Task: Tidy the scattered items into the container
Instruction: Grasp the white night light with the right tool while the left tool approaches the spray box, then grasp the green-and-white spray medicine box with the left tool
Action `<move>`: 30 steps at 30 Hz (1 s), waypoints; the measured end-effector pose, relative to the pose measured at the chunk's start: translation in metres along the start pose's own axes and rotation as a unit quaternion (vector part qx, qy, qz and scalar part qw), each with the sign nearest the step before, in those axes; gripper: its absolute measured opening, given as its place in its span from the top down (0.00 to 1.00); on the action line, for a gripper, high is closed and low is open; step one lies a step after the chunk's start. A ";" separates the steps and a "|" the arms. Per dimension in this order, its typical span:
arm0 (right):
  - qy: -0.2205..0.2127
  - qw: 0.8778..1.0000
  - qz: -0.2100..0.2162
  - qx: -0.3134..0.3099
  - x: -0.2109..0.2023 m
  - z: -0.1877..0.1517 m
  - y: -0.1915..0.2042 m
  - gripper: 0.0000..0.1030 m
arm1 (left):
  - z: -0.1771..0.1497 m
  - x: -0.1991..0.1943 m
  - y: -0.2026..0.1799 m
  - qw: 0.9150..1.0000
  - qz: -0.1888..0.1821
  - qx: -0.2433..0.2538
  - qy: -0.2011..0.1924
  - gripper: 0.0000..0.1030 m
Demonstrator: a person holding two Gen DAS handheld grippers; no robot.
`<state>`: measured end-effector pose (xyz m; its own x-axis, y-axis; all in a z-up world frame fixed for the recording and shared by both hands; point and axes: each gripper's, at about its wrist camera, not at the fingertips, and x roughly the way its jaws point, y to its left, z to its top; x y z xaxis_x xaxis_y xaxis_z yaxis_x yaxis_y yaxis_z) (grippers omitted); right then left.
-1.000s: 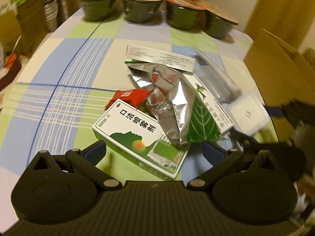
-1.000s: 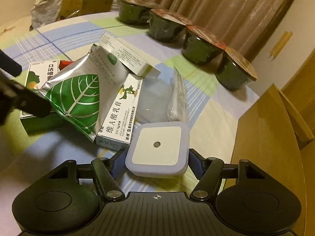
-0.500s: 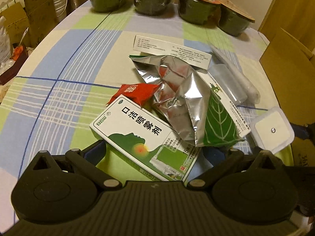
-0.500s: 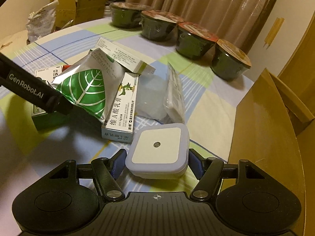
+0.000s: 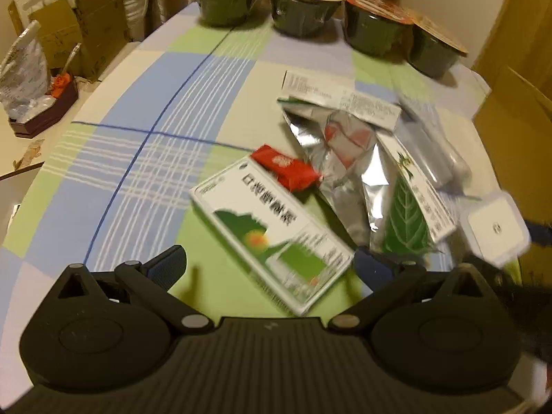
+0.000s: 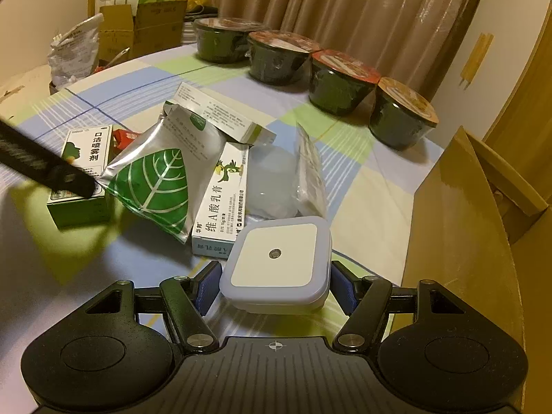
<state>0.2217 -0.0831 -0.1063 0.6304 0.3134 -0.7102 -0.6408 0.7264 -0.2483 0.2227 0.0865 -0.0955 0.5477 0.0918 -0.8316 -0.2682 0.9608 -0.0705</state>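
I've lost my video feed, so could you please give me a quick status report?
Right gripper shut on white square device, lifted beside cardboard box. Left gripper open, empty, above green-and-white box. Pile on table; path clear.

A lived-in home: a worktop [image 6: 145, 79] under a checked cloth, brown curtains [image 6: 345, 7] across the top of the frame, sealed instant-noodle bowls [image 6: 339, 81] before them, cardboard boxes [image 6: 138, 24] stacked upper left.

Checked tablecloth [image 6: 362, 186]: med boxes [image 6: 224, 207], foil pouch [image 6: 155, 179], 4 bowls [image 6: 338, 82].
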 end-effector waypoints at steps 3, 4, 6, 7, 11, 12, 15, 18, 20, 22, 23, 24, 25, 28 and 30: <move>0.002 1.000 -0.001 -0.001 -0.002 -0.001 -0.002 0.32 | 0.006 0.012 -0.005 1.000 0.020 -0.014 0.000 0.01; 0.002 1.000 -0.001 -0.001 -0.002 -0.002 -0.002 0.32 | 0.007 0.016 -0.006 1.000 0.023 -0.013 0.006 0.01; 0.003 1.000 0.001 -0.001 -0.002 -0.003 -0.003 0.32 | 0.008 0.019 -0.006 1.000 0.018 -0.002 0.017 0.03; 0.003 1.000 0.002 0.000 -0.003 -0.003 -0.004 0.32 | 0.006 0.018 -0.005 1.000 0.012 0.007 0.022 0.05; 0.003 1.000 0.013 0.014 -0.006 -0.003 -0.006 0.32 | -0.005 0.007 0.005 0.998 -0.013 0.032 0.042 0.23; 0.002 1.000 0.015 0.018 -0.008 -0.003 -0.006 0.32 | -0.008 0.003 0.007 0.998 -0.017 0.039 0.044 0.28; 0.000 0.999 0.019 0.028 -0.013 -0.004 -0.006 0.32 | -0.013 -0.006 0.011 0.996 -0.009 0.070 0.045 0.33; -0.001 0.999 0.021 0.030 -0.017 -0.005 -0.003 0.32 | -0.009 -0.005 0.014 0.996 -0.008 0.068 0.048 0.33; -0.001 0.999 0.021 0.032 -0.018 -0.005 -0.002 0.32 | -0.003 -0.002 0.015 0.997 -0.006 0.060 0.044 0.30; -0.002 0.999 0.021 0.035 -0.019 -0.004 -0.002 0.32 | 0.005 0.003 0.015 0.998 -0.010 0.053 0.041 0.28; -0.002 0.999 0.021 0.036 -0.019 -0.004 -0.002 0.32 | 0.008 0.007 0.014 0.998 -0.013 0.050 0.045 0.28; -0.001 0.999 0.022 0.037 -0.019 -0.004 -0.002 0.32 | 0.010 0.010 0.013 0.998 -0.014 0.049 0.048 0.30; -0.001 0.999 0.023 0.038 -0.019 -0.004 -0.002 0.32 | 0.011 0.012 0.012 0.997 -0.013 0.052 0.050 0.32; 0.000 0.999 0.028 0.043 -0.020 -0.004 -0.002 0.32 | 0.010 0.016 0.012 0.997 -0.008 0.054 0.061 0.47; 0.001 0.998 0.032 0.048 -0.023 -0.005 -0.001 0.33 | 0.006 0.011 0.013 0.996 -0.010 0.058 0.061 0.50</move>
<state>0.2061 -0.0941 -0.0931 0.5879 0.3598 -0.7245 -0.6352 0.7599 -0.1381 0.2300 0.1014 -0.1028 0.4493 0.0474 -0.8921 -0.1621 0.9863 -0.0292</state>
